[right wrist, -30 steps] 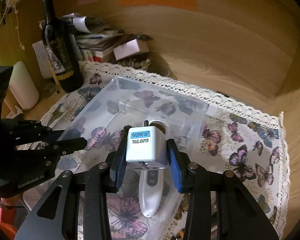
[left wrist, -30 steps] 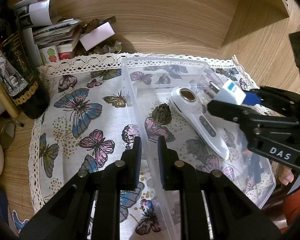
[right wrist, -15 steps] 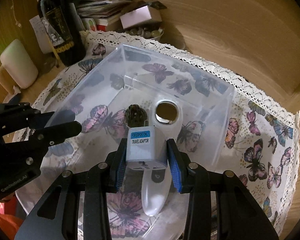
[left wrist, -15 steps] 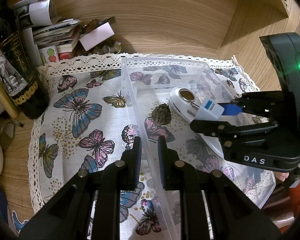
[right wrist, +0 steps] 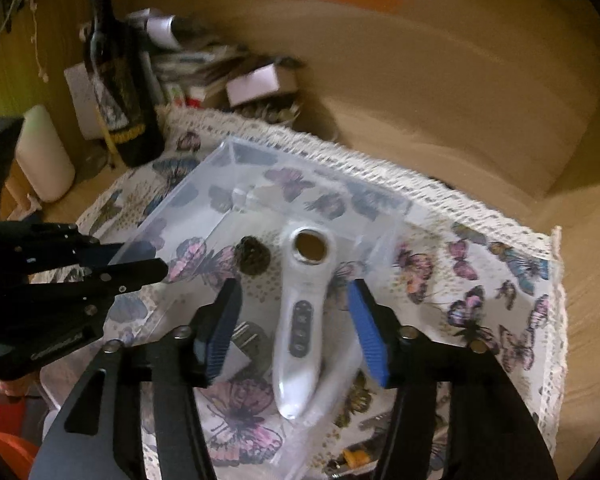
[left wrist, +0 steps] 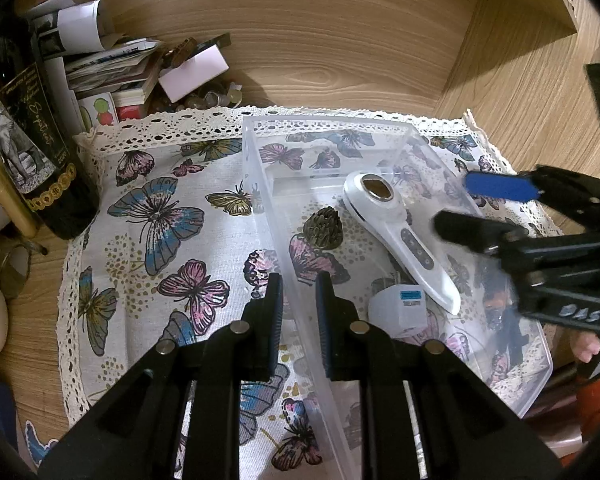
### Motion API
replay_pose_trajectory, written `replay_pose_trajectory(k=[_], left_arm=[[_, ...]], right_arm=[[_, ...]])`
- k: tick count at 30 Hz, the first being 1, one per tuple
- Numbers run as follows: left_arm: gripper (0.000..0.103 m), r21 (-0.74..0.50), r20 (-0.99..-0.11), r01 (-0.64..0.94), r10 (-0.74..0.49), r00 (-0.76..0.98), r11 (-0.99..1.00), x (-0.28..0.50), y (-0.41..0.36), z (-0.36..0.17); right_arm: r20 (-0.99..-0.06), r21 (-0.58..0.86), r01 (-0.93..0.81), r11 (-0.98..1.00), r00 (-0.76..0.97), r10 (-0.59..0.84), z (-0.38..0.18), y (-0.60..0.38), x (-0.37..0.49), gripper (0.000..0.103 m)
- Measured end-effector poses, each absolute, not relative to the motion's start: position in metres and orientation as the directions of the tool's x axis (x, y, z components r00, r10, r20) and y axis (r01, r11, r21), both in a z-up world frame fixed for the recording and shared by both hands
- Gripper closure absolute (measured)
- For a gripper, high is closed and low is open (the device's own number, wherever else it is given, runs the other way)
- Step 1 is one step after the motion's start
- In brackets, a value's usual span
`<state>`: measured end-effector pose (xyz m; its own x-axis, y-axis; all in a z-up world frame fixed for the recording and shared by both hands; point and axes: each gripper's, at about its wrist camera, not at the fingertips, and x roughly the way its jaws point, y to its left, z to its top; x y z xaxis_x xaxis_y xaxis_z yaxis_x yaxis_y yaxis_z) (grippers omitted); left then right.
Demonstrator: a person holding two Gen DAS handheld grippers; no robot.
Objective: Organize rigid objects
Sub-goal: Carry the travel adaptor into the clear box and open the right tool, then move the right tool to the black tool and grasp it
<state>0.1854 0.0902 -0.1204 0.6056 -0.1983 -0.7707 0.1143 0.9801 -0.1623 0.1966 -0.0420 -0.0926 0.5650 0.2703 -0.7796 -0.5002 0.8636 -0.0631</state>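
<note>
The right gripper has just opened its fingers, dropping the travel adaptor into the clear bin.

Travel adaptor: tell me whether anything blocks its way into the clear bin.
Nothing visible does. The travel adaptor already lies on the floor of the clear bin, beside the handle tip of the white handheld device. The right gripper has just been opening its jaws, and nothing is between them.

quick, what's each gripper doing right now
left gripper: shut on the clear bin's wall.
right gripper: open, jaws just opened, holding nothing; travel adaptor lies in the bin.
</note>
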Motion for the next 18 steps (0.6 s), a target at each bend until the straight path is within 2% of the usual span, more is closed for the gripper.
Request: replay_pose_trajectory(k=[6,8,10,18], left_arm=[[0.087,-0.161,-0.771,0.114,-0.197,0.606,0.980,0.186,0.090,-0.120],[0.087,-0.162,-0.771,0.113,-0.197,0.605,0.980,0.186,0.090,-0.120],[0.087,-0.159,-0.772,0.114,-0.196,0.605,0.981,0.186,0.089,-0.120],[0.087,-0.155,-0.772,0.115,-0.192,0.606,0.981,0.186,0.089,-0.120]], right_arm=[[-0.716,-0.056,-0.399,0.915,0.655,0.241,-0.069,-0.081,0.179,0.046],[-0.699,-0.046,-0.356,0.933,0.679,0.225,-0.065,-0.098,0.174,0.038],[-0.688,-0.047,-0.309,0.950,0.699,0.193,-0.063,-0.114,0.168,0.036],[-0.743,-0.005,-0.182,0.983,0.659,0.118,-0.093,-0.163,0.152,0.036]])
